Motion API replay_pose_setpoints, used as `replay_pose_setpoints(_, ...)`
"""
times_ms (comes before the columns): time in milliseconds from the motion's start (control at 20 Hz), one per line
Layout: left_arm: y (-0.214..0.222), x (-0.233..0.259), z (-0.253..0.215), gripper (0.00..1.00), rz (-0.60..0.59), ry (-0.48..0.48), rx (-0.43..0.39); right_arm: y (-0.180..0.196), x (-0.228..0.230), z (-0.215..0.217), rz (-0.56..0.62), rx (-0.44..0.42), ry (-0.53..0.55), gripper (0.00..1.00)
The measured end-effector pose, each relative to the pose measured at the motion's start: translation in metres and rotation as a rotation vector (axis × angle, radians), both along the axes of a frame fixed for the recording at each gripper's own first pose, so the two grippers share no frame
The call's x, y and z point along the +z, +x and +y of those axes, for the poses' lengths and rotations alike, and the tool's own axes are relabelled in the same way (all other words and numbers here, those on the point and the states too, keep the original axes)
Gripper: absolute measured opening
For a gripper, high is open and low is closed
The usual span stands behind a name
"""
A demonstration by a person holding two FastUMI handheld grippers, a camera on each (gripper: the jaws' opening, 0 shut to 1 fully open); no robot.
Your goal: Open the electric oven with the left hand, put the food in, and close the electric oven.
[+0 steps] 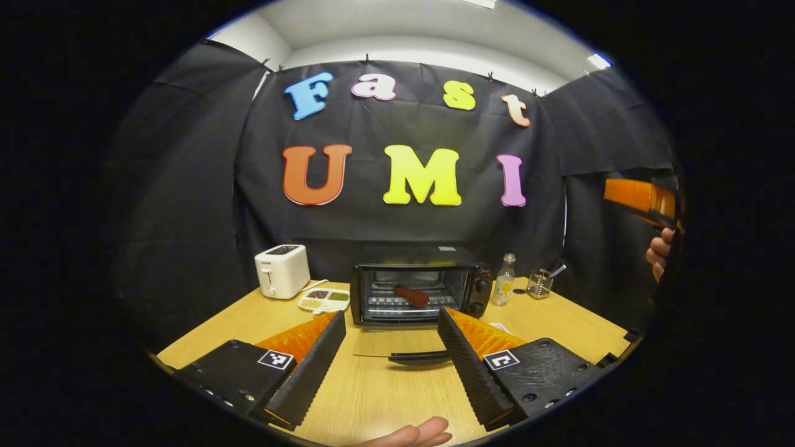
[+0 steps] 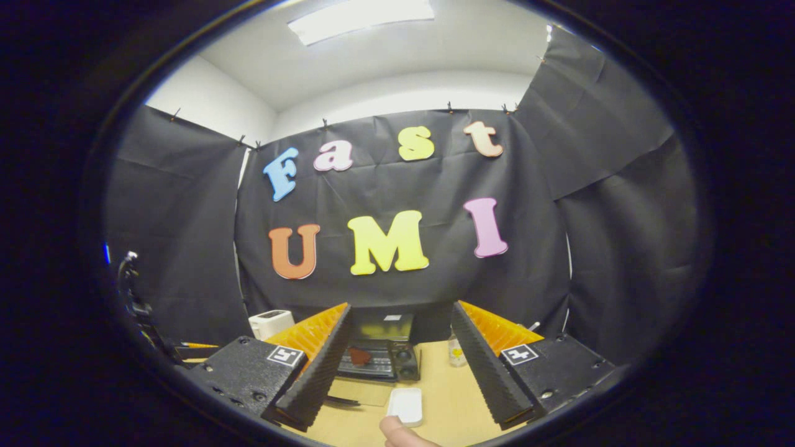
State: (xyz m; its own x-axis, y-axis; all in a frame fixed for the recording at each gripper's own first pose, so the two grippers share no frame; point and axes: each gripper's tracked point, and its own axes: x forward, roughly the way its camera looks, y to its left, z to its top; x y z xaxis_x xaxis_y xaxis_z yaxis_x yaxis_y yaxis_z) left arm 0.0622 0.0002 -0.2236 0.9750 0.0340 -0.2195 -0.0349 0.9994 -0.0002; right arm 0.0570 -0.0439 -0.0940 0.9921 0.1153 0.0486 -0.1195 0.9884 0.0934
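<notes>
The black electric oven (image 1: 479,292) stands at the back middle of the wooden table. Its glass door (image 1: 391,341) lies flat and open, handle (image 1: 419,357) toward me. A reddish-brown piece of food (image 1: 412,295) rests on the rack inside. My left gripper (image 1: 391,313) is open and empty, hovering in front of the door. My right gripper (image 2: 400,307) is also open and empty, raised high and well back from the oven (image 2: 400,360); the food (image 2: 359,356) is visible inside. In the left gripper view the right gripper (image 1: 640,198) hangs at the far right, held by a hand (image 1: 658,251).
A white toaster (image 1: 282,270) and a divided plate (image 1: 324,300) of food sit left of the oven. A small bottle (image 1: 504,279) and a glass holder (image 1: 540,284) stand to its right. A bare white dish (image 2: 405,405) lies on the table in front of the oven.
</notes>
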Motion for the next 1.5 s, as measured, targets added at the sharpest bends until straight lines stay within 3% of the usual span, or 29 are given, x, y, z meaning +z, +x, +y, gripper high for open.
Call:
replay_pose_setpoints(50, 0.007, -0.015, -0.009, 0.95, 0.030, -0.010, -0.011, -0.002, 0.000, -0.006, -0.005, -0.007, 0.003, 0.95)
replay_pose_setpoints(150, 0.018, -0.040, -0.022, 0.95, 0.085, 0.010, -0.022, -0.005, -0.002, -0.019, -0.002, -0.013, 0.003, 1.00)
replay_pose_setpoints(200, 0.025, -0.054, -0.027, 0.95, 0.118, 0.016, -0.030, -0.006, -0.004, -0.024, -0.001, -0.013, -0.002, 0.95)
replay_pose_setpoints(500, 0.050, -0.128, -0.044, 0.95, 0.284, -0.022, -0.045, -0.002, -0.017, -0.045, 0.008, -0.003, 0.000, 0.96)
replay_pose_setpoints(550, 0.054, -0.137, -0.043, 0.96, 0.306, -0.021, -0.041, 0.000, -0.019, -0.046, 0.012, 0.004, -0.003, 1.00)
replay_pose_setpoints(650, 0.061, -0.153, -0.044, 0.96, 0.340, -0.024, -0.035, 0.004, -0.026, -0.050, 0.021, 0.011, -0.011, 0.96)
replay_pose_setpoints(1050, 0.072, -0.176, -0.036, 0.94, 0.385, 0.041, -0.002, 0.013, -0.045, -0.065, 0.052, 0.015, -0.015, 0.96)
replay_pose_setpoints(1150, 0.068, -0.182, -0.035, 0.95, 0.408, 0.035, 0.008, 0.014, -0.049, -0.067, 0.067, 0.016, -0.012, 1.00)
replay_pose_setpoints(1200, 0.066, -0.185, -0.037, 0.95, 0.414, 0.024, 0.005, 0.014, -0.051, -0.067, 0.069, 0.017, -0.015, 0.96)
replay_pose_setpoints(1250, 0.065, -0.188, -0.038, 0.95, 0.419, 0.015, 0.005, 0.014, -0.051, -0.067, 0.072, 0.017, -0.018, 1.00)
replay_pose_setpoints(1500, 0.069, -0.192, -0.034, 0.96, 0.425, 0.003, 0.015, 0.011, -0.055, -0.065, 0.081, 0.022, -0.017, 1.00)
